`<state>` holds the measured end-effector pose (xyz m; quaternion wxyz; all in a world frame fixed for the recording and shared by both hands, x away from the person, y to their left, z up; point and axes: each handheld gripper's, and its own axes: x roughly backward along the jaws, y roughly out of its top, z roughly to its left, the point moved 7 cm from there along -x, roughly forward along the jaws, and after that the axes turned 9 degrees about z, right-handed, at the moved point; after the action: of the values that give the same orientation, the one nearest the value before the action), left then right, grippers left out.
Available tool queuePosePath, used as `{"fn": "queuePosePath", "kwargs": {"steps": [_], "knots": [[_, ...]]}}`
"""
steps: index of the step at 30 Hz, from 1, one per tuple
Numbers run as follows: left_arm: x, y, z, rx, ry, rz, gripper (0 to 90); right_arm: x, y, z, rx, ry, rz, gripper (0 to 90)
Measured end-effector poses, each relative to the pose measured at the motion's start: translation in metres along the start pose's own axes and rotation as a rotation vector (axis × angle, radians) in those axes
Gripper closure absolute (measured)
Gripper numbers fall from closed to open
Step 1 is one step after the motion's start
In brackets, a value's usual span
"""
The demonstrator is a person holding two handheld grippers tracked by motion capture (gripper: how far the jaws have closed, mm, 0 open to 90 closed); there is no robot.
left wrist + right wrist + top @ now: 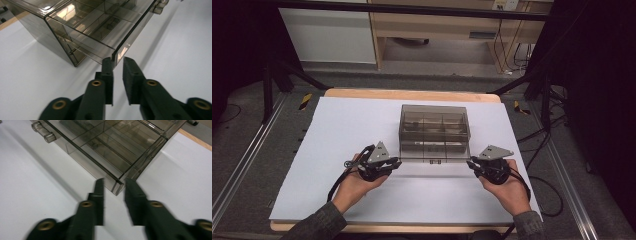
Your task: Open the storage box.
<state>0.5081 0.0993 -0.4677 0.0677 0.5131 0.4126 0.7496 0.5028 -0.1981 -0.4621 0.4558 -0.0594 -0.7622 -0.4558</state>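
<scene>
With both the left claw [398, 161] and right claw [469, 162] spread around the front corners of the smoky transparent plastic compartment box [434, 131] mid-worktop [337, 130], its unheld lid could be knocked askew.

One smoky clear plastic organizer box [434, 131] sits near the tabletop's [337, 130] far edge; two tools, the left tool [395, 163] and the right tool [472, 165], at its near corners.
</scene>
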Motion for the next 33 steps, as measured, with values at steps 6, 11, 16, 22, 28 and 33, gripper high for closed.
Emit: {"fn": "queuePosePath", "kwargs": {"steps": [6, 11, 16, 22, 28, 33], "knots": [[0.011, -0.012, 0.01, -0.021, 0.059, 0.019, 40.2, 0.005, -0.005, -0.002, -0.108, -0.062, -0.035, 30.0], [0.019, -0.023, 0.018, -0.043, 0.07, 0.032, 24.9, 0.013, -0.01, 0.009, -0.205, -0.082, -0.072, 15.3], [0.024, -0.032, 0.022, -0.079, 0.054, 0.077, 12.5, 0.015, -0.022, 0.02, -0.289, -0.144, -0.122, 14.4], [0.036, -0.037, 0.026, -0.113, 0.043, 0.12, 7.4, 0.006, -0.043, 0.029, -0.352, -0.232, -0.12, 16.1], [0.044, -0.038, 0.032, -0.128, 0.017, 0.181, 6.7, -0.005, -0.049, 0.037, -0.313, -0.313, -0.089, 16.3], [0.039, -0.04, 0.035, -0.141, -0.005, 0.235, 6.7, -0.006, -0.049, 0.039, -0.288, -0.314, -0.094, 17.1]]}}
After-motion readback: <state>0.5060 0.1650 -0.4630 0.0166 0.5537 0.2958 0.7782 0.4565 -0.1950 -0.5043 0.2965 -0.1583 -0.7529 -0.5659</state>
